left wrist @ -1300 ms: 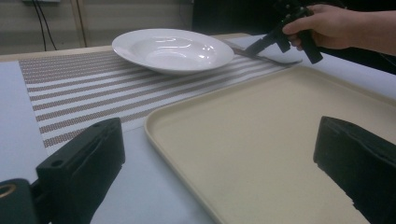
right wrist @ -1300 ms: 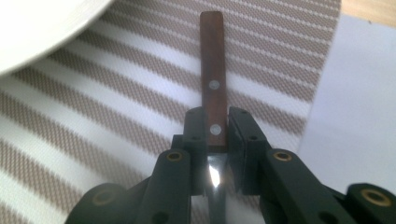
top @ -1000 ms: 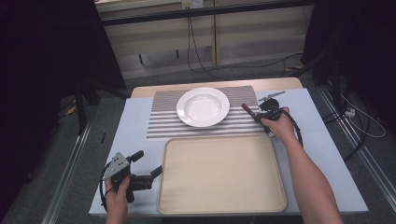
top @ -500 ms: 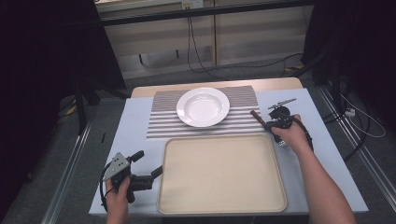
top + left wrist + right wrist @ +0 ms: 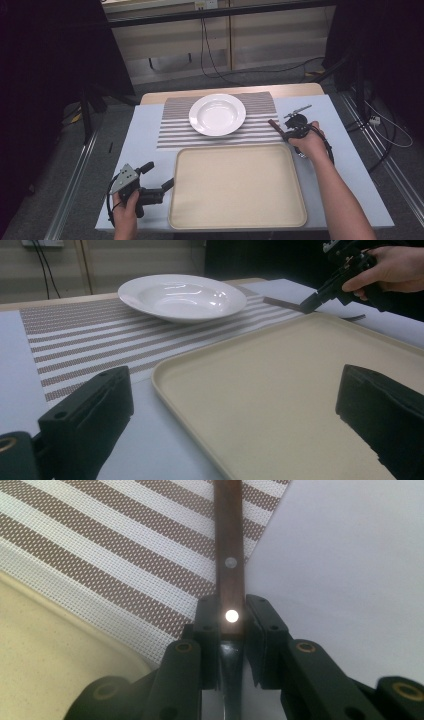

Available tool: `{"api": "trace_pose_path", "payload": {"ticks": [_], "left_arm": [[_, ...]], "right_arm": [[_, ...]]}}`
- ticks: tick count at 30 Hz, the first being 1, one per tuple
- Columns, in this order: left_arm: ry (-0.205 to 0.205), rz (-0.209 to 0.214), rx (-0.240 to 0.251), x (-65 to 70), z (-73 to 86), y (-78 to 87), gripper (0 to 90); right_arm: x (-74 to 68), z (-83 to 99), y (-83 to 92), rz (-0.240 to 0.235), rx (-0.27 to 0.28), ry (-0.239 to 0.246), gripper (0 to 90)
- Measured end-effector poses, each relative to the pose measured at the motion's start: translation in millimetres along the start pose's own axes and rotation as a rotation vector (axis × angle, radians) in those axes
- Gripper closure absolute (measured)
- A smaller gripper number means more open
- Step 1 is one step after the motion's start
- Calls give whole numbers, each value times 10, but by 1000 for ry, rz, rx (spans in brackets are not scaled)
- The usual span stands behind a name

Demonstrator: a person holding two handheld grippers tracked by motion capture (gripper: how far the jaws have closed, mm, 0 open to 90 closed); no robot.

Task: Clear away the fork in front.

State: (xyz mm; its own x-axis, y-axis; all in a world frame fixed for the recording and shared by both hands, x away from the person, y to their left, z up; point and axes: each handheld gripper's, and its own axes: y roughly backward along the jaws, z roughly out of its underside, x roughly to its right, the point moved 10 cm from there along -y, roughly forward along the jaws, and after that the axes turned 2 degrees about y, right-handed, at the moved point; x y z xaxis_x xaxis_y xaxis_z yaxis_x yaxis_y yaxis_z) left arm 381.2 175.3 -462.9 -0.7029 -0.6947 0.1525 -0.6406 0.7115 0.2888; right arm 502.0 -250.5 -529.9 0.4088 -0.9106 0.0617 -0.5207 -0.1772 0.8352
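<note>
Right tongs [image 5: 232,630] clamped on knife handle [image 5: 229,545] near rear rivet: secure carry. Left tongs [image 5: 235,415] spread wide, empty, at tray [image 5: 235,185] 9 o'clock edge. Plate [image 5: 217,114] at tray's 12 o'clock, on striped mat [image 5: 172,130].

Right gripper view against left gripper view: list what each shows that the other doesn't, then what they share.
The right gripper view alone shows the right gripper from its own camera, jaws closed on a wooden handle with two bright rivets. The left gripper view alone shows the white plate, the left gripper with jaws wide apart and nothing between them, and a hand holding the other gripper. Both show the striped placemat, the beige tray and the pale table cover.
</note>
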Motion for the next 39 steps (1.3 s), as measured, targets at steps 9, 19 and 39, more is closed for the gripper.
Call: {"api": "trace_pose_path", "payload": {"ticks": [9,19,39], "left_arm": [[-4,-5,-5,-1,4,6,22],[10,-17,8,-45,-7,29,21],[27,-11,23,-36,-36,27,21]], "right_arm": [[8,0,-13,-14,-25,-43,781],[44,-9,30,-20,67,-126,785],[-6,-83,653,-145,393,-235,784]]}}
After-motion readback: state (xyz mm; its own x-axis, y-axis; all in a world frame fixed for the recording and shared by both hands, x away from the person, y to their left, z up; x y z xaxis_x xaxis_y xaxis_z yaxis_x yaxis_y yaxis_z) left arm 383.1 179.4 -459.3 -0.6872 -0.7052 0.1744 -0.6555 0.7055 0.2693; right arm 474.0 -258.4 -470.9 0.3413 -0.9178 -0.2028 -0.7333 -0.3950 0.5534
